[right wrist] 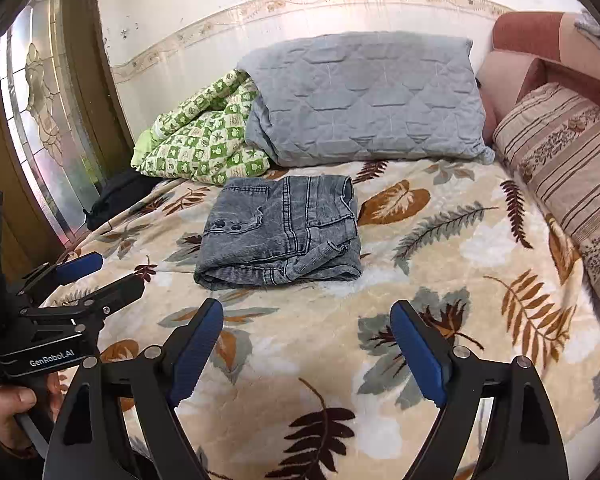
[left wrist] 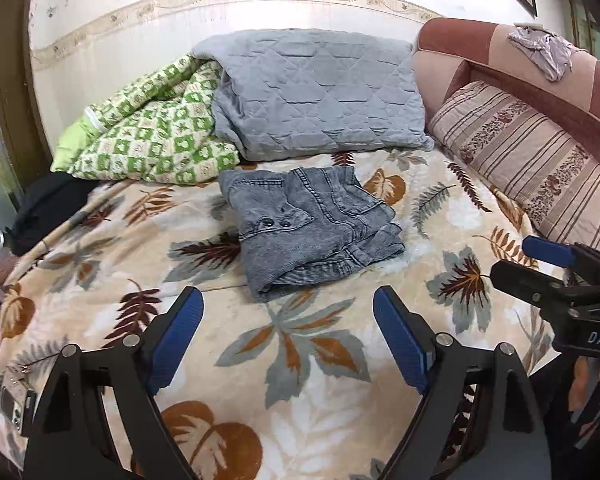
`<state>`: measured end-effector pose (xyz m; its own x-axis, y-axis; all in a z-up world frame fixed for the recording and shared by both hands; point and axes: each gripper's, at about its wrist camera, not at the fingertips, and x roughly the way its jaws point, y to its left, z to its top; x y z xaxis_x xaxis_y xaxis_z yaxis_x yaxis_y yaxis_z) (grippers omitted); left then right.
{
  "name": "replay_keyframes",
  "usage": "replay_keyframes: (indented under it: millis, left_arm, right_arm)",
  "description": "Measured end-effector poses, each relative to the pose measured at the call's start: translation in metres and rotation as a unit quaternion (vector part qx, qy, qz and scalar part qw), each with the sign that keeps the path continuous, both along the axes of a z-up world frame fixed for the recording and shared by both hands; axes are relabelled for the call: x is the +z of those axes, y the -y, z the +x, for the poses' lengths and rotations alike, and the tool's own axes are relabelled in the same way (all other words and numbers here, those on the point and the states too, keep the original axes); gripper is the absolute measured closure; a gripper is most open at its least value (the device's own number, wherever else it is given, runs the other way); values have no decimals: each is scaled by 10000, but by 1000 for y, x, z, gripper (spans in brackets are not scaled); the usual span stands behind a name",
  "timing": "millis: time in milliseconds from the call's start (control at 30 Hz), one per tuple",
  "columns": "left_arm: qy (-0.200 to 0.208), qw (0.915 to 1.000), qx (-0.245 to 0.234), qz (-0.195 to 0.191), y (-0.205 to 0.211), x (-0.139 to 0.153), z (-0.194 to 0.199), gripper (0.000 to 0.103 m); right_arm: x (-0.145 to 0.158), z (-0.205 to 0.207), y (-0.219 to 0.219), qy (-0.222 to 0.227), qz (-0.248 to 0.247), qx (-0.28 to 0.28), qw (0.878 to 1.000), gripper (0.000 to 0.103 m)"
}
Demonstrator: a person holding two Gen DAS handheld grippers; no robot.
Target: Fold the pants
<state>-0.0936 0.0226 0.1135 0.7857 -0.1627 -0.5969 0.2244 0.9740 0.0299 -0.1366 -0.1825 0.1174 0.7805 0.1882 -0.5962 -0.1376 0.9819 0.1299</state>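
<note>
Grey denim pants (left wrist: 308, 228) lie folded into a compact bundle on the leaf-patterned bedspread (left wrist: 300, 360), with two dark buttons facing up. They also show in the right wrist view (right wrist: 280, 232). My left gripper (left wrist: 288, 304) is open and empty, hovering just in front of the bundle. My right gripper (right wrist: 306, 320) is open and empty, also in front of the bundle. The right gripper shows at the right edge of the left wrist view (left wrist: 540, 264). The left gripper shows at the left of the right wrist view (right wrist: 100, 272).
A grey quilted pillow (left wrist: 316, 92) and a green checked quilt (left wrist: 152, 136) lie behind the pants. A striped pillow (left wrist: 532, 160) leans on the pink headboard (left wrist: 480, 40) at right. A dark garment (left wrist: 44, 208) lies at the bed's left edge; a phone (left wrist: 14, 408) is near left.
</note>
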Motion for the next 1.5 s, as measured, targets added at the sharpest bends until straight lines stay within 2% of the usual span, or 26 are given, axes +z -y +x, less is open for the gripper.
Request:
replay_keyframes:
  millis: [67, 233, 600, 867, 1133, 1500]
  left_arm:
    - [-6, 10000, 19, -43, -1, 1, -3, 14]
    - [42, 9999, 132, -47, -1, 2, -8, 0]
    - [-138, 9986, 479, 181, -1, 5, 0, 0]
    - [-147, 9970, 742, 187, -8, 20, 11, 0]
    - [-56, 9967, 758, 298, -8, 30, 8, 0]
    - [-60, 9965, 767, 311, -8, 30, 8, 0]
  right_arm:
    - [3, -4, -1, 19, -23, 18, 10000, 16]
    - [7, -7, -5, 38, -82, 71, 9999, 15]
    - [14, 2, -11, -45, -156, 113, 9998, 15]
    - [36, 11, -14, -87, -216, 60, 9997, 15]
    - [45, 8, -19, -32, -211, 96, 9997, 15]
    - [44, 12, -25, -88, -247, 171, 9995, 15]
